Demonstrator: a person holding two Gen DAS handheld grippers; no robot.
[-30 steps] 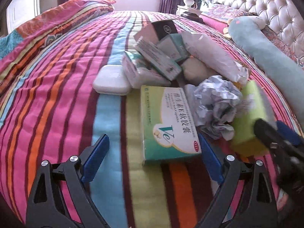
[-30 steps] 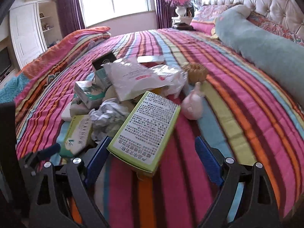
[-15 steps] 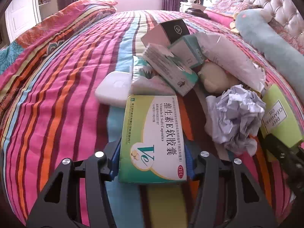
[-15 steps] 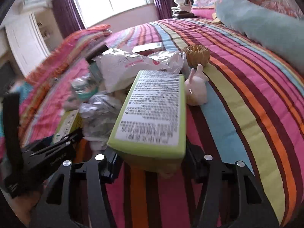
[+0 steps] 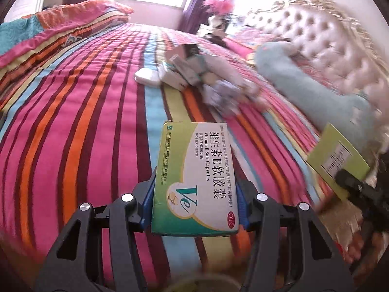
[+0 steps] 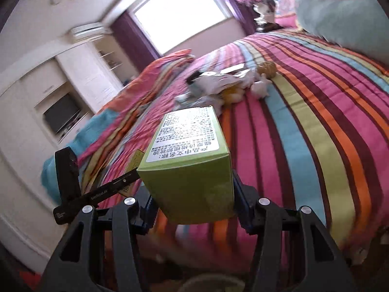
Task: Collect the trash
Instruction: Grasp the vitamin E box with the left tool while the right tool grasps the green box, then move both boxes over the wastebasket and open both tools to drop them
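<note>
My left gripper (image 5: 194,206) is shut on a green and white vitamin E capsule box (image 5: 194,180) and holds it above the striped bedspread (image 5: 80,121). My right gripper (image 6: 192,206) is shut on a lime green box (image 6: 189,160) with a white printed label, also lifted off the bed; that box shows at the right of the left wrist view (image 5: 338,158). A pile of trash (image 5: 194,77) with boxes, a white case and crumpled paper lies farther up the bed, and it appears in the right wrist view (image 6: 218,85).
A long teal pillow (image 5: 313,85) lies along the tufted headboard (image 5: 323,39). A folded quilt (image 5: 60,29) sits at the far left. A small white rabbit figure (image 6: 260,87) and a golden ball (image 6: 267,69) lie beside the pile. White cabinets (image 6: 60,92) stand beyond the bed.
Both grippers closed on their boxes, then lifted them and pulled back from the pile. The pile now lies much farther away in both views.
</note>
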